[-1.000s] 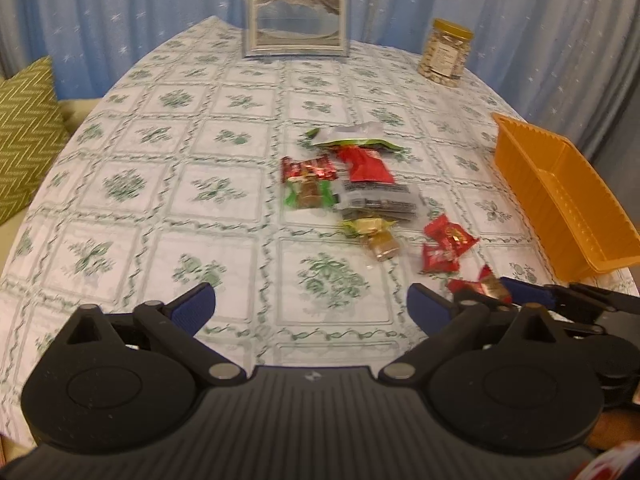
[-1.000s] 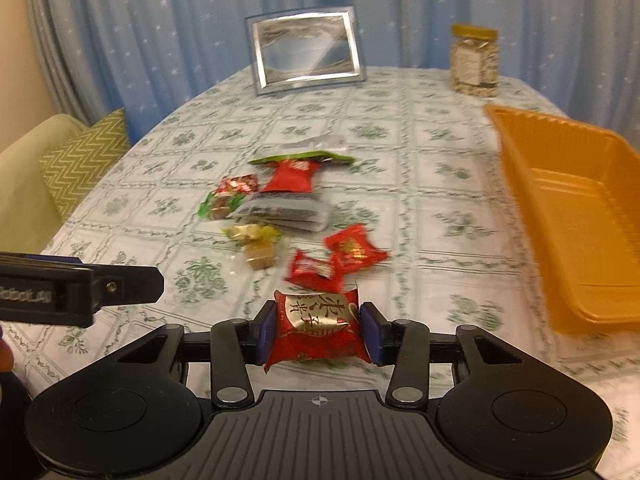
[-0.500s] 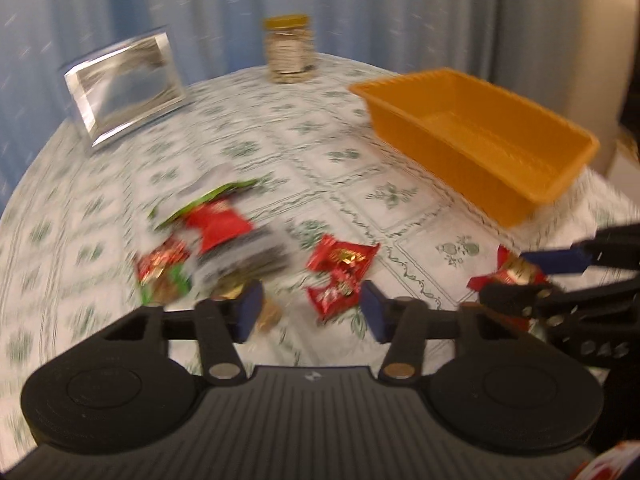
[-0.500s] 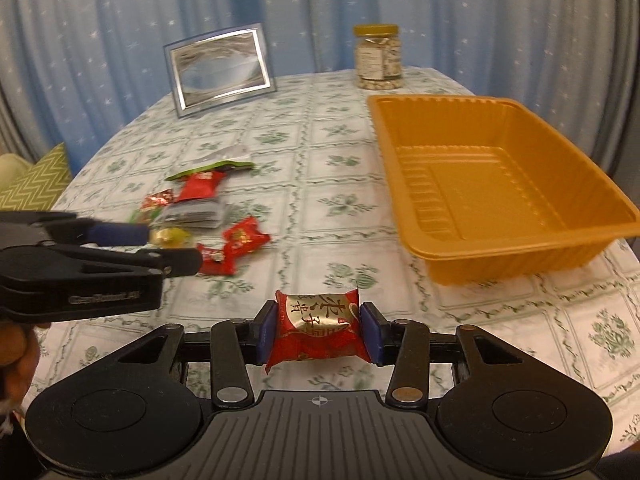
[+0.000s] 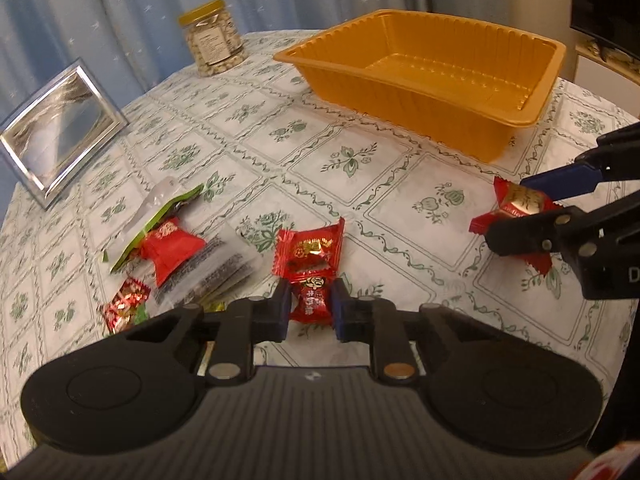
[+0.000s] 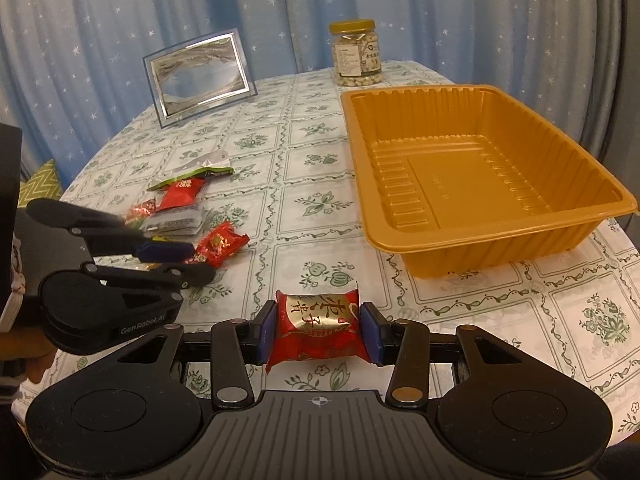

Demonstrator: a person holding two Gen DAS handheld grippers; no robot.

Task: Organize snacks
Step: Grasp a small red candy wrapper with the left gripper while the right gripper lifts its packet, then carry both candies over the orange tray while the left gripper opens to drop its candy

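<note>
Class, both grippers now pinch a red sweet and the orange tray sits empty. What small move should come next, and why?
Probably lift the left gripper clear of the table: it is shut on a small red candy beside the pile, while the orange tray holds nothing.

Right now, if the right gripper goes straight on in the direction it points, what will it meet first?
Probably bare tablecloth. The right gripper, shut on a red-gold candy, points down at the cloth, between the red candies and the orange tray. Depth is uncertain.
</note>
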